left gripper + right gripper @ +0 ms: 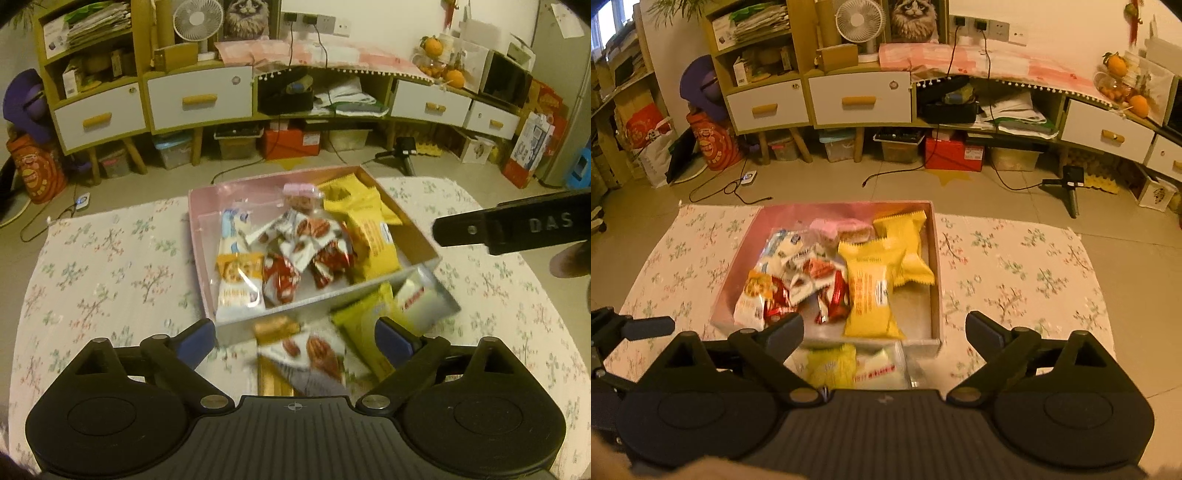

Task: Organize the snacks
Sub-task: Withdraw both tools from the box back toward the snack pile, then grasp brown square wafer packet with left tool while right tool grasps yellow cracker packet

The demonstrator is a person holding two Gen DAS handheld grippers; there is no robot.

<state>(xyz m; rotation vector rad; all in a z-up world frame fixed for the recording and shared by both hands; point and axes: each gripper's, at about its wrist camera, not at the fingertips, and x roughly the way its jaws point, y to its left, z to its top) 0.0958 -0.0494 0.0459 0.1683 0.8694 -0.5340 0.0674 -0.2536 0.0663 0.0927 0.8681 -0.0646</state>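
The left hand-held gripper (295, 341) hangs wide open, empty, over blurred packets, seemingly in a clear bag (424, 299), at the floral cloth's (110, 273) near edge. Behind, a pink box (938, 266) holds snacks (871, 291). The right hand-held gripper (884, 338) also gapes empty.

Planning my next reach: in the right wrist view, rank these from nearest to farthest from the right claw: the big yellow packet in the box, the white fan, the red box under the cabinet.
1. Big yellow packet, in the pink box just ahead of the right claw.
2. Red box, on the floor under the cabinet.
3. White fan, up on the cabinet top, left of centre.
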